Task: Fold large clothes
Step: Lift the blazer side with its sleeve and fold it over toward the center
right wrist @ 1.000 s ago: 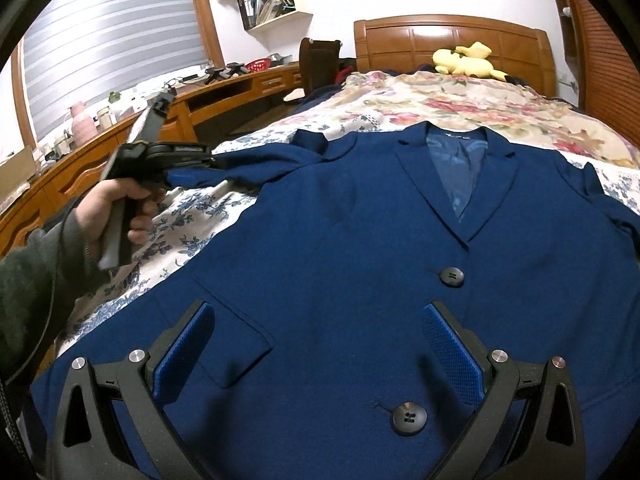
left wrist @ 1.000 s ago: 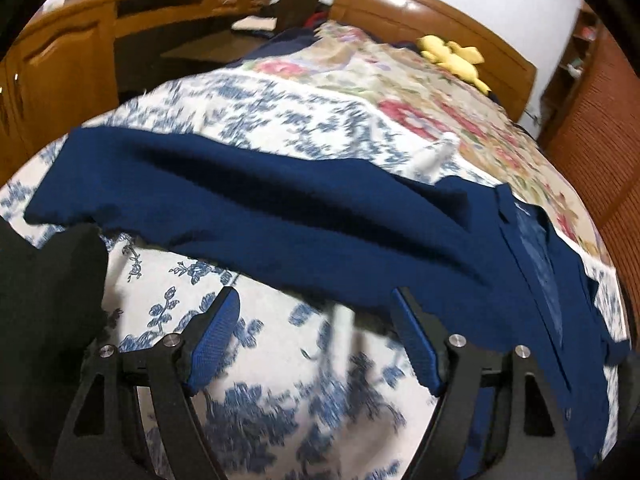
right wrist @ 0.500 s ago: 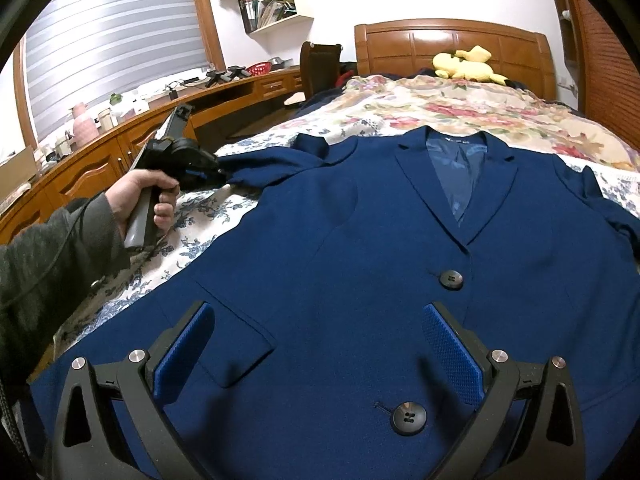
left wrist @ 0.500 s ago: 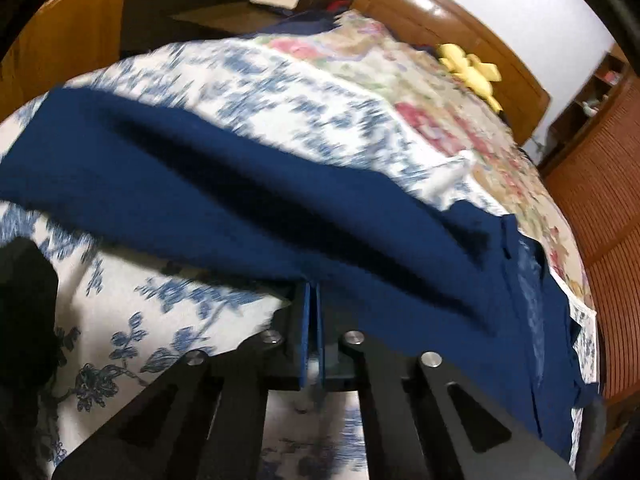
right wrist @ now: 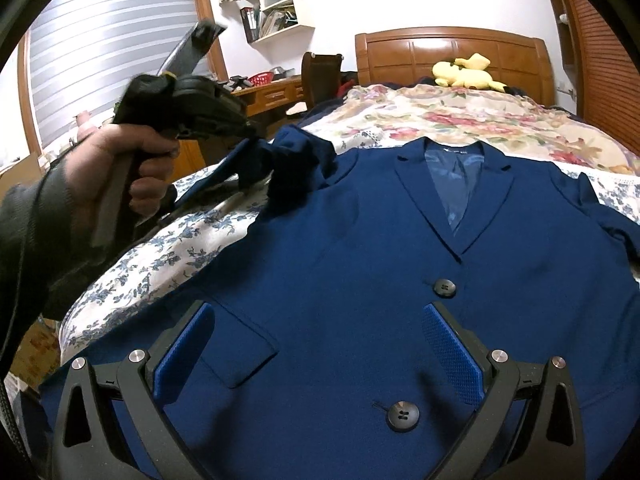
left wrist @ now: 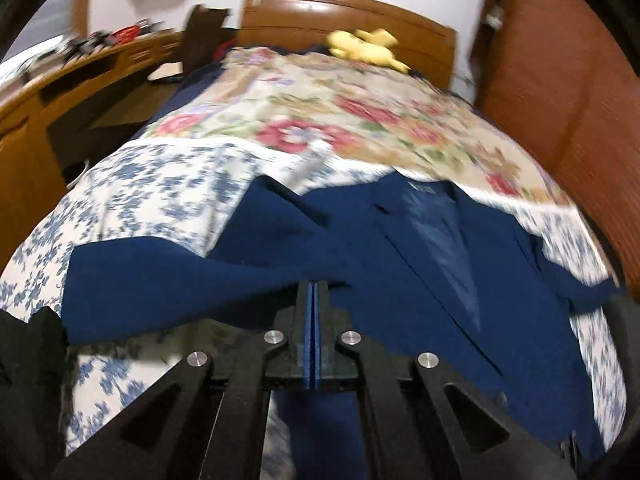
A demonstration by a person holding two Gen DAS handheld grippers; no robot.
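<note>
lifted sleeve (right wrist: 280, 160) now clamped in left gripper (left wrist: 313, 292) fingers, blurred, right gripper (right wrist: 316, 344) fingers apart, jacket (right wrist: 400, 260) hem cut off

The left wrist view looks down steeply from just above the blazer's (left wrist: 400, 300) lifted sleeve, facing the headboard (left wrist: 348, 16) at 12 o'clock. The right wrist view sits low over the blazer's front, also facing the headboard, with the left gripper (right wrist: 244, 140) at its 10 o'clock. Both share the blazer, bed (right wrist: 460, 116) and yellow plush (right wrist: 466, 72).
</note>
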